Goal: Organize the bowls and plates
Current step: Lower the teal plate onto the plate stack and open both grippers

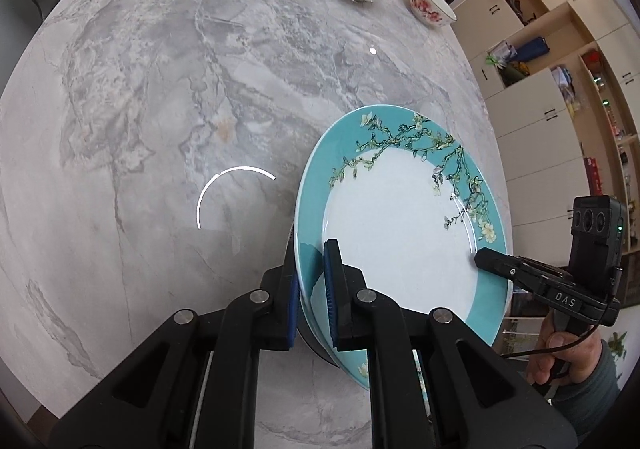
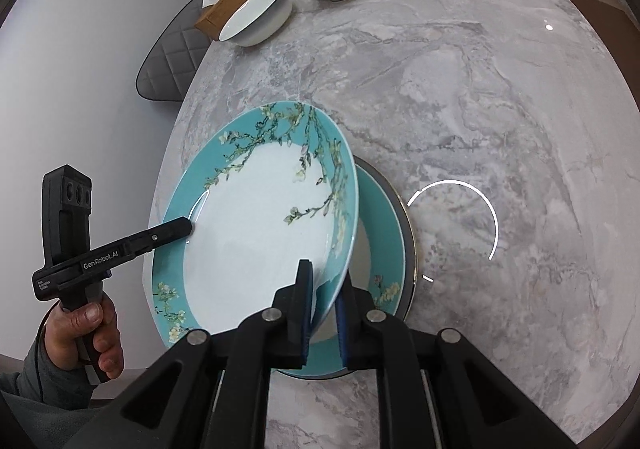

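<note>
Two grippers' jaws clamp opposite rims of a teal floral plate (image 2: pixel 256 233) above the grey marble worktop (image 2: pixel 480 97); a lower plate (image 2: pixel 384 233) shows only partly.

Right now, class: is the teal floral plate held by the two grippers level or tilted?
Tilted. The teal floral plate slants, its right rim raised over a second plate beneath it.
</note>
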